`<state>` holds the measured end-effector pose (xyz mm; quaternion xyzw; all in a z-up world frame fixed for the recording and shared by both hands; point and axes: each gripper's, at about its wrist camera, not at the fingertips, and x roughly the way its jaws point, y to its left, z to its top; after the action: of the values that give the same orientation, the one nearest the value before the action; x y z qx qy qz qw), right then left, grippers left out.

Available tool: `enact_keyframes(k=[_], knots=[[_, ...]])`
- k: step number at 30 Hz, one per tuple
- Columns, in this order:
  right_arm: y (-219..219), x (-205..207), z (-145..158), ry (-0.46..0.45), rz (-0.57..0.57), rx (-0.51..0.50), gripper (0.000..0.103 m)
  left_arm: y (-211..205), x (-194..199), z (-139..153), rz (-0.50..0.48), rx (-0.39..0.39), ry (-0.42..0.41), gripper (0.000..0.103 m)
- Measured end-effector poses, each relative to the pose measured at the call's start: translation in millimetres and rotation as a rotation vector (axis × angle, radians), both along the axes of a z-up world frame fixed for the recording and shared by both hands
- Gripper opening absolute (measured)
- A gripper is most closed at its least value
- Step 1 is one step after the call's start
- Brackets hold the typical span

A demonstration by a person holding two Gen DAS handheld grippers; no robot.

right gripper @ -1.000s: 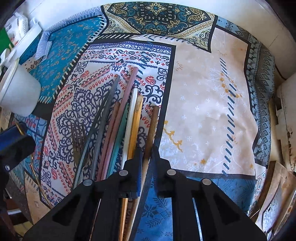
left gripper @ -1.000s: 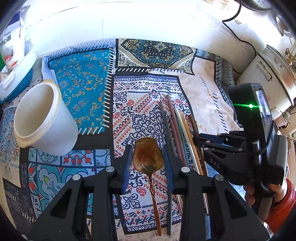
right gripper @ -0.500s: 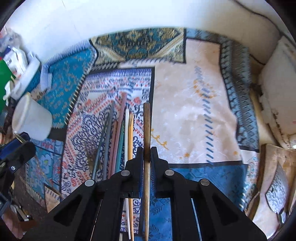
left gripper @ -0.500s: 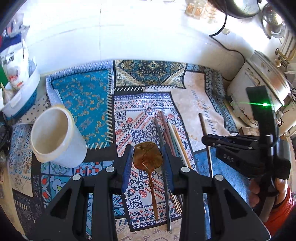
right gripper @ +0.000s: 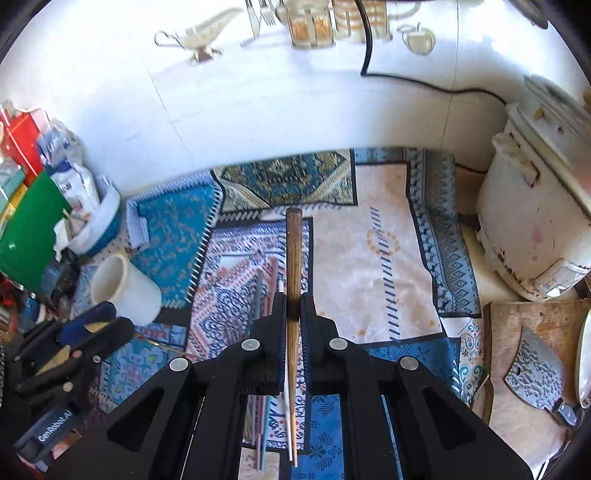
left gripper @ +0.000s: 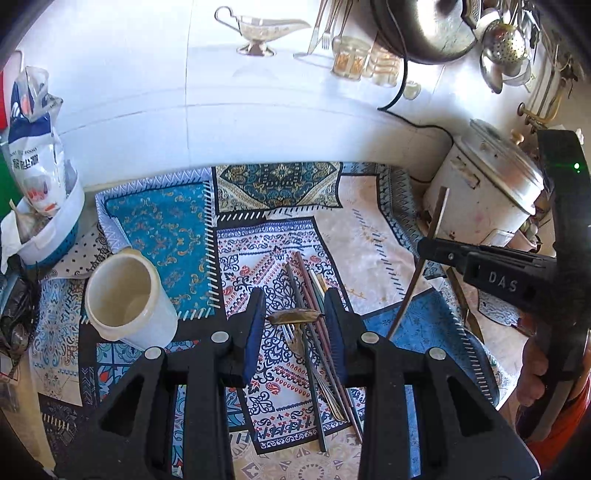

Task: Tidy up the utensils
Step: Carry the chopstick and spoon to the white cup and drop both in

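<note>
- Since the earlier frame, both claws have risen: our right claw (right gripper: 293,308) grips a brown chopstick (right gripper: 293,258), our left claw (left gripper: 295,319) pinches the golden spoon (left gripper: 295,316).
- Both feel light, stiff, slippery; we grip mid-shaft, cup (left gripper: 127,297) at nine o'clock.

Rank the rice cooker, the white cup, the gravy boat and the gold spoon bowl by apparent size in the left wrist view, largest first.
1. Rice cooker, partly cut off by the right gripper.
2. White cup.
3. Gravy boat; it stands farther back, so its true size is unsure.
4. Gold spoon bowl, seen edge-on in the left gripper.
</note>
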<state>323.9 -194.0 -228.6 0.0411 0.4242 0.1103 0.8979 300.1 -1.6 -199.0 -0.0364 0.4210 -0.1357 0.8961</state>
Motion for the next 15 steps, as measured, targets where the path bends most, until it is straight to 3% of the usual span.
enact_keyframes(k=[15], knots=[[48.0,-4.5,82.1,-0.209,0.104,0.061,0.006,57.3,-8.1,60.0,0.132,-0.022,-0.149,0.031]])
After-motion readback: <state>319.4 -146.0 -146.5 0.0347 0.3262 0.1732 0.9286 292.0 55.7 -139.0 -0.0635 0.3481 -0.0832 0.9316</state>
